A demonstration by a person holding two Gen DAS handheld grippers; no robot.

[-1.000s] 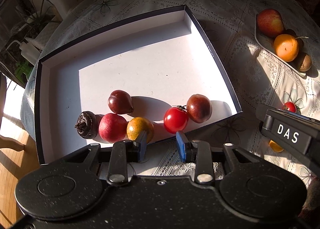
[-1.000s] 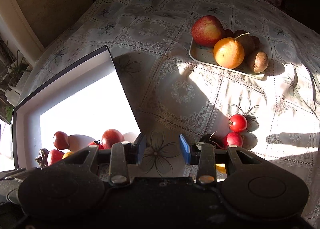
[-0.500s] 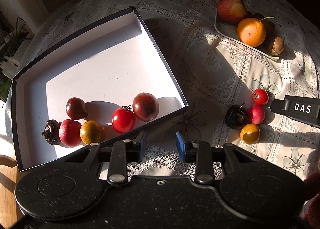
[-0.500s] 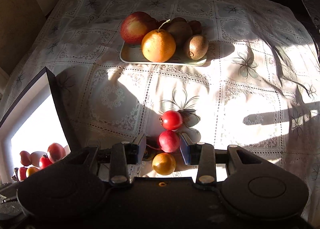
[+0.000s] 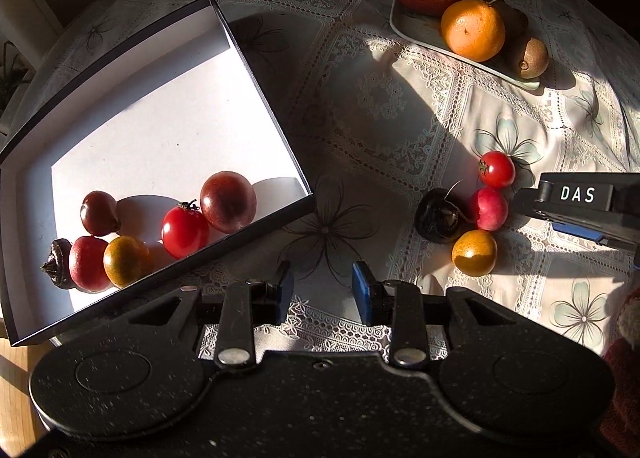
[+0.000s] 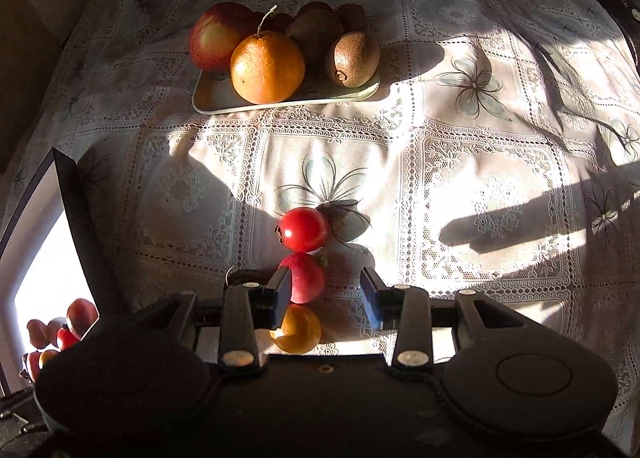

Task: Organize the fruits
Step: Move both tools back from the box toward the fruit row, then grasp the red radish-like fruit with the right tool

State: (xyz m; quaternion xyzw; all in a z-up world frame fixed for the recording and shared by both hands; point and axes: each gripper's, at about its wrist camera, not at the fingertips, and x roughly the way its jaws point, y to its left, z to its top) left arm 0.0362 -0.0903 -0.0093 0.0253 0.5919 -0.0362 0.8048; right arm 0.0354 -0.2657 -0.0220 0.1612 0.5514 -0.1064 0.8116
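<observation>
While four small fruits wait loose on the lace-covered worktop (image 6: 460,185), the step in hand looks like a pick from that cluster: a red tomato (image 6: 303,229) farthest, a pink fruit (image 6: 306,278) just nearer and touching it, a yellow fruit (image 6: 298,329) nearest, and a dark fruit (image 5: 439,215) to their left. The right hand-held gripper (image 6: 325,300) stands spread above them, gripping nothing; its left pad overlaps the pink fruit's edge in the picture. A good grasp would centre one fruit between the pads, come straight down, and close gently, since round neighbours that touch may roll when nudged. The likely goal is the box (image 5: 264,85) to the left, which already holds six fruits.

The left hand-held gripper (image 5: 322,290) is also spread and empty, over bare cloth beside the box. Its view shows the dark fruit whole and the box's contents plainly; the right view nearly hides both, but shows the far tray (image 6: 216,97) of bigger fruit squarely.
</observation>
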